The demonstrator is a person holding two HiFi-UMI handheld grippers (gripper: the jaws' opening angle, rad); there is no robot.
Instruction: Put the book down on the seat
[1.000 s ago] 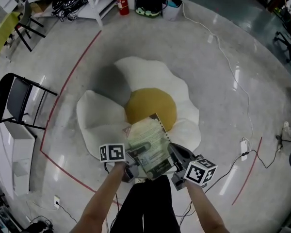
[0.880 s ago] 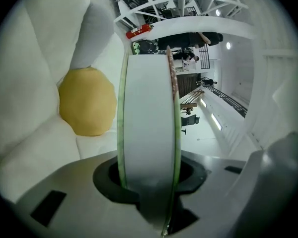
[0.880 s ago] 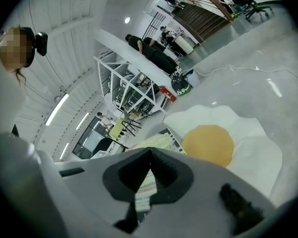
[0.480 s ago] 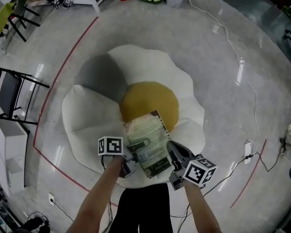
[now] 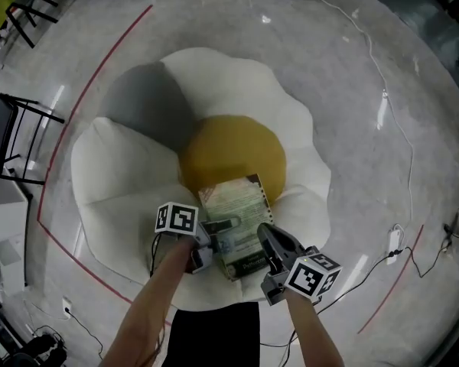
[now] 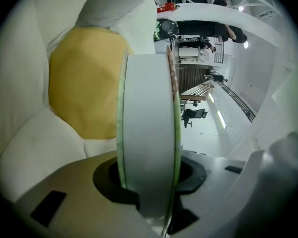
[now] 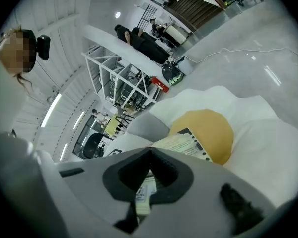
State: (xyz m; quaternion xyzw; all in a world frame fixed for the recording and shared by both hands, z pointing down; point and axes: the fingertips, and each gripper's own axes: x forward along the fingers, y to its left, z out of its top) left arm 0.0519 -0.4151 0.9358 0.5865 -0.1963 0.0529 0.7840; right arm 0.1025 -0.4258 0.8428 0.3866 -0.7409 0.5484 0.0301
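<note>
A thick book (image 5: 233, 212) with a pale green cover hangs over the near part of the seat (image 5: 122, 189), a white egg-shaped beanbag with a yellow middle cushion (image 5: 229, 147). My left gripper (image 5: 210, 241) is shut on the book's left side; in the left gripper view the page block (image 6: 148, 133) fills the gap between the jaws of that gripper (image 6: 148, 182). My right gripper (image 5: 269, 243) lies at the book's right edge. In the right gripper view its jaws (image 7: 150, 152) meet at the tips on a thin part of the book (image 7: 181, 144), in front of the yellow cushion (image 7: 213, 128).
A red line (image 5: 61, 151) curves over the grey floor round the seat's left side. A black folding chair (image 5: 8, 136) stands at the far left. A white cable (image 5: 398, 128) runs down the right to a small adapter (image 5: 395, 239).
Both grippers have carried the book forward over the seat, closer to the yellow cushion. The grip on the book looks the same.
</note>
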